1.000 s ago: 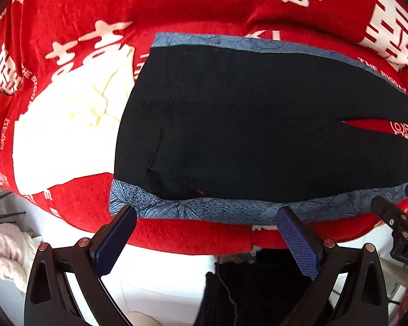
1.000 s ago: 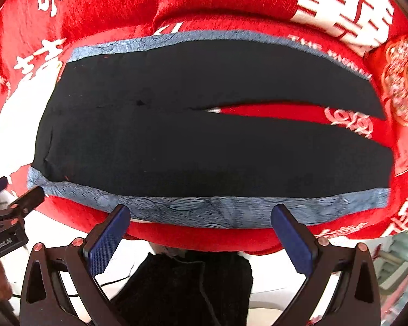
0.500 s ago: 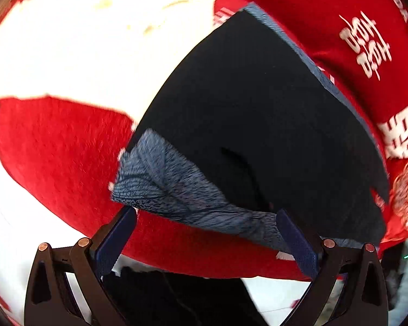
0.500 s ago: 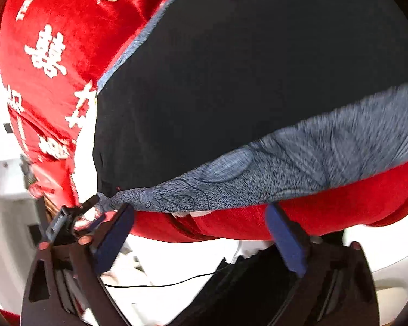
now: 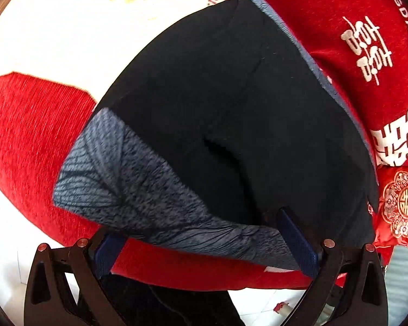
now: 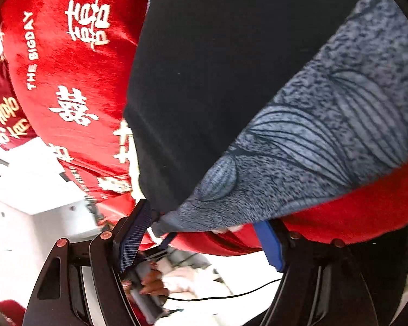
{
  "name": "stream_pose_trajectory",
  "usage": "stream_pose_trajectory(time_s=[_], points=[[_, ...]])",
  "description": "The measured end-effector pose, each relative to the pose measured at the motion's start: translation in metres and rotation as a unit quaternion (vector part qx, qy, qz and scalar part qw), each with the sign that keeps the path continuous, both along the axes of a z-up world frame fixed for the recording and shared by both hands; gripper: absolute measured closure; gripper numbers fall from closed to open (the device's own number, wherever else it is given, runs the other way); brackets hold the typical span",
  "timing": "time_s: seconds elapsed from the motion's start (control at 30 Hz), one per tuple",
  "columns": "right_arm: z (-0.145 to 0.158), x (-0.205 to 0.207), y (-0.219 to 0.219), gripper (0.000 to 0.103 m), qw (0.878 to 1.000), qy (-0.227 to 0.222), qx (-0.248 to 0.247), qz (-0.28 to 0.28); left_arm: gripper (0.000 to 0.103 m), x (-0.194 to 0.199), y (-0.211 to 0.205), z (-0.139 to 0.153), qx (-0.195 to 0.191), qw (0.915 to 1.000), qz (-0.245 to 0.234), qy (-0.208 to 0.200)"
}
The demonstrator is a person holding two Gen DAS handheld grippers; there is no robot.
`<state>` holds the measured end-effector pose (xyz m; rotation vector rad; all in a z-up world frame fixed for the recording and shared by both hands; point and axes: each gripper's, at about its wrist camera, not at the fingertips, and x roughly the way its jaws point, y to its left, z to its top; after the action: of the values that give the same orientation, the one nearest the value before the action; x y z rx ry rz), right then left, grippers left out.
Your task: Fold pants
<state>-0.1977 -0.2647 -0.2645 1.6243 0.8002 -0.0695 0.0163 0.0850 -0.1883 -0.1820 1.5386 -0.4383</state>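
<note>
pants point(image 5: 231, 114) lie spread flat on the cloth-covered surface point(image 5: 27, 135), patterned side band point(image 5: 138, 190) along the near edge. left gripper point(image 5: 204, 241) sits right at that edge — its 2 fingers straddle the band, 1 finger under the hem, the other on top. right gripper point(image 6: 204, 233) straddles the near corner of the band point(image 6: 312, 141) — the other gripper's tip just below it.

Red cover point(image 5: 27, 135) with white characters, bright glare; pale tiled floor point(image 5: 258, 307) below
</note>
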Motion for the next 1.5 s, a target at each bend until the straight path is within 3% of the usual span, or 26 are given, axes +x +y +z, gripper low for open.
stream_pose_trajectory(time_s=[0.07, 0.1, 0.17, 0.2, 0.23, 0.27, 0.3, 0.33, 0.37, 0.63, 0.87, 1.0, 1.2, 1.3, 1.4, 1.43, 1.47, 1.5], points=[[-0.002, -0.009, -0.002, 0.025, 1.0, -0.013, 0.011, -0.016, 0.003, -0.001, -0.004, 0.002, -0.007, 1.0, -0.003, 0.001], [-0.004, -0.012, 0.0, 0.026, 0.999, -0.017, 0.02, -0.029, 0.013, -0.001, -0.006, 0.003, -0.01, 0.9999, -0.005, 0.001], [-0.01, -0.02, 0.0, 0.03, 0.997, -0.022, 0.039, -0.055, 0.017, 0.0, -0.011, 0.005, -0.007, 0.9999, -0.01, -0.001], [-0.013, -0.02, 0.002, 0.04, 0.997, -0.021, 0.047, -0.065, 0.036, 0.0, -0.014, 0.005, -0.006, 0.9999, -0.01, -0.004], [-0.016, -0.021, 0.002, 0.05, 0.996, -0.021, 0.056, -0.072, 0.046, 0.002, -0.017, 0.006, 0.0, 0.9999, -0.012, -0.006], [-0.019, -0.025, 0.002, 0.075, 0.995, -0.014, 0.058, -0.075, 0.052, 0.007, -0.015, 0.006, -0.001, 0.9999, -0.015, -0.006], [-0.019, -0.025, 0.001, 0.087, 0.995, -0.003, 0.059, -0.078, 0.071, 0.009, -0.015, 0.007, -0.014, 0.9998, -0.016, -0.002], [-0.017, -0.027, 0.001, 0.088, 0.995, 0.001, 0.06, -0.082, 0.084, 0.015, -0.013, 0.01, -0.018, 0.9997, -0.017, 0.002], [-0.012, -0.03, 0.0, 0.089, 0.995, 0.004, 0.053, -0.082, 0.085, 0.016, -0.01, 0.015, -0.012, 0.9997, -0.02, -0.002], [0.08, 0.002, -0.031, 0.089, 0.998, -0.015, -0.055, 0.012, 0.085, 0.035, -0.03, 0.078, -0.023, 0.9978, -0.034, -0.052], [0.13, 0.091, -0.1, 0.089, 0.988, -0.02, -0.116, 0.105, 0.085, 0.101, -0.081, 0.119, -0.039, 0.9938, -0.018, -0.103], [0.123, 0.159, -0.145, 0.087, 0.98, 0.002, -0.13, 0.149, 0.085, 0.154, -0.132, 0.104, -0.012, 0.9915, -0.021, -0.128], [0.054, 0.239, -0.197, 0.087, 0.969, 0.073, -0.125, 0.198, 0.083, 0.216, -0.189, 0.035, 0.055, 0.9908, -0.006, -0.124], [0.026, 0.264, -0.207, 0.087, 0.963, 0.096, -0.125, 0.218, 0.076, 0.229, -0.201, 0.009, 0.079, 0.9904, 0.01, -0.113], [0.016, 0.264, -0.214, 0.086, 0.97, 0.088, -0.095, 0.208, 0.075, 0.233, -0.2, 0.01, 0.091, 0.99, 0.014, -0.107], [0.017, 0.263, -0.215, 0.084, 0.97, 0.088, -0.085, 0.209, 0.075, 0.234, -0.199, 0.015, 0.094, 0.9899, 0.01, -0.106], [0.02, 0.263, -0.215, 0.074, 0.97, 0.087, -0.082, 0.213, 0.073, 0.233, -0.197, 0.023, 0.096, 0.9895, 0.008, -0.108], [0.027, 0.263, -0.215, 0.056, 0.969, 0.086, -0.087, 0.216, 0.059, 0.228, -0.191, 0.03, 0.099, 0.9884, 0.007, -0.115]])
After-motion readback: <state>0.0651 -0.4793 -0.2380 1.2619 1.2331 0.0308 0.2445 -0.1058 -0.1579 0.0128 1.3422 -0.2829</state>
